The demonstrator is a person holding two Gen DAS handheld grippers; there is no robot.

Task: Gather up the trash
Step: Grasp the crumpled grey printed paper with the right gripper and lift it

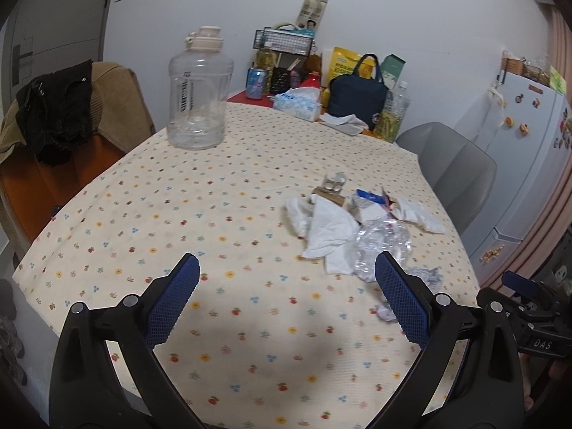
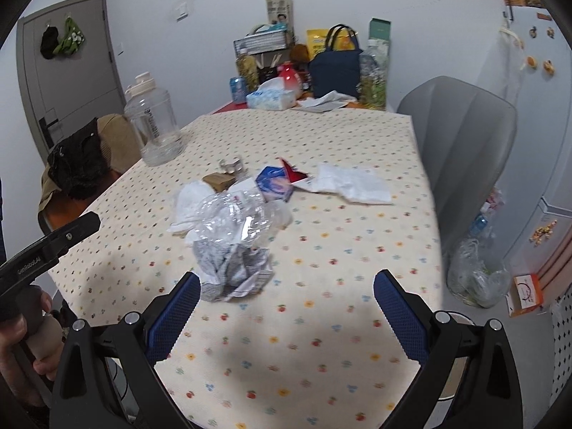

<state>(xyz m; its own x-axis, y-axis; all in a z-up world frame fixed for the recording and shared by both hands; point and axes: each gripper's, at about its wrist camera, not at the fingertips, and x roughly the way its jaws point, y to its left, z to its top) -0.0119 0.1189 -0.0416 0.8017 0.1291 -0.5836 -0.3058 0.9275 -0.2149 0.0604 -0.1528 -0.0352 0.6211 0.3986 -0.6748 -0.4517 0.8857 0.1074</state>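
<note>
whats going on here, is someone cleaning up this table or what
A person holds a two-finger gripper in each hand over a table with a flowered cloth. Both the left gripper and the right gripper are open and hold nothing. A pile of trash lies ahead: a crumpled paper ball nearest the right gripper, a crushed clear plastic bottle, white tissues and a blue carton. Nothing has been picked up yet.

Floral-cloth table (image 1: pixel 214 214): trash pile (image 1: pixel 357 228), water jug (image 1: pixel 198 89), tissue box (image 1: pixel 298 102).
</note>
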